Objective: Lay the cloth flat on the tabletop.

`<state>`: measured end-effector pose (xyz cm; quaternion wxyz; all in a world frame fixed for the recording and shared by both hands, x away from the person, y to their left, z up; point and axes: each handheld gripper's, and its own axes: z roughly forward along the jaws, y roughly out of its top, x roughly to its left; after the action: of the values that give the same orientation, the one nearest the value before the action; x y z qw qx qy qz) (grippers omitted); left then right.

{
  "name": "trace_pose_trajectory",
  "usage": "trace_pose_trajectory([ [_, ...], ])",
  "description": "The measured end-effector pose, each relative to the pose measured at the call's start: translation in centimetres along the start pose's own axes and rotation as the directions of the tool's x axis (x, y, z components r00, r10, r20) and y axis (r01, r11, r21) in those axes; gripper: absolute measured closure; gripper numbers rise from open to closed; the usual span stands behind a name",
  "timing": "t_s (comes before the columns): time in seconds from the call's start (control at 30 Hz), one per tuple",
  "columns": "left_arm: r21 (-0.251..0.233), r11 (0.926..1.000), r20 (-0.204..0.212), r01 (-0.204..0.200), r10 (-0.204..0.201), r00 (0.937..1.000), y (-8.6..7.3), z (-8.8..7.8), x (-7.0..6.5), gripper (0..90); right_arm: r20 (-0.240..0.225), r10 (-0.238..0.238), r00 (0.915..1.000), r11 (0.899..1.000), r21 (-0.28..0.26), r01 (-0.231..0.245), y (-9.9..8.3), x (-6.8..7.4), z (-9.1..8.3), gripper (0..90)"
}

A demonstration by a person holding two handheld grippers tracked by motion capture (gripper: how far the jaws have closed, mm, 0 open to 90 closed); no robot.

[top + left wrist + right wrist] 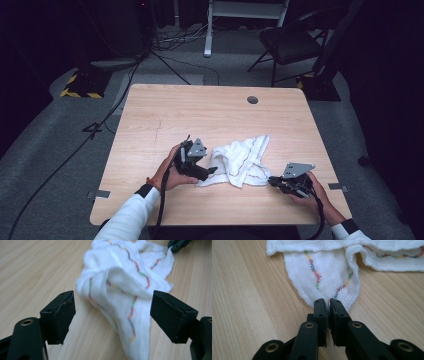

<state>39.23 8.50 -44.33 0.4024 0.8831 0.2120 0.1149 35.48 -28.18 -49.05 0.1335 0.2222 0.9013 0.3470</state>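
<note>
White cloth [125,285] between spread left tongs [112,315]; right tongs [328,305] pinch corner.

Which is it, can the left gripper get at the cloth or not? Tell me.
Probably yes. The left gripper stands open, with a bunched corner of the cloth already lying between its jaws on the table. Nothing blocks it; the right gripper pinches another corner.

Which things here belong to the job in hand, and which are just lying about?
In the job:
white cloth
left hand-held gripper, open
right hand-held gripper, shut on a cloth corner
wooden table

Lying about:
black chair
floor cables
</note>
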Motion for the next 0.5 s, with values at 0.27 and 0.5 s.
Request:
trace_pose_trajectory([
  [0.27,0.037,0.9991,0.001,-0.023,0.023,0.9997,1.8,3.4,1.5,27.8,-0.001,0.001,1.0000,1.000,-0.002,-0.001,-0.1,-0.2,-0.1,83.5],
  [0.5,-0.019,0.9994,0.009,0.029,-0.029,0.9996,1.1,2.9,3.9,75.4,-0.002,0.003,1.0000,1.000,-0.001,-0.003,-0.2,-0.3,-0.1,83.5],
])
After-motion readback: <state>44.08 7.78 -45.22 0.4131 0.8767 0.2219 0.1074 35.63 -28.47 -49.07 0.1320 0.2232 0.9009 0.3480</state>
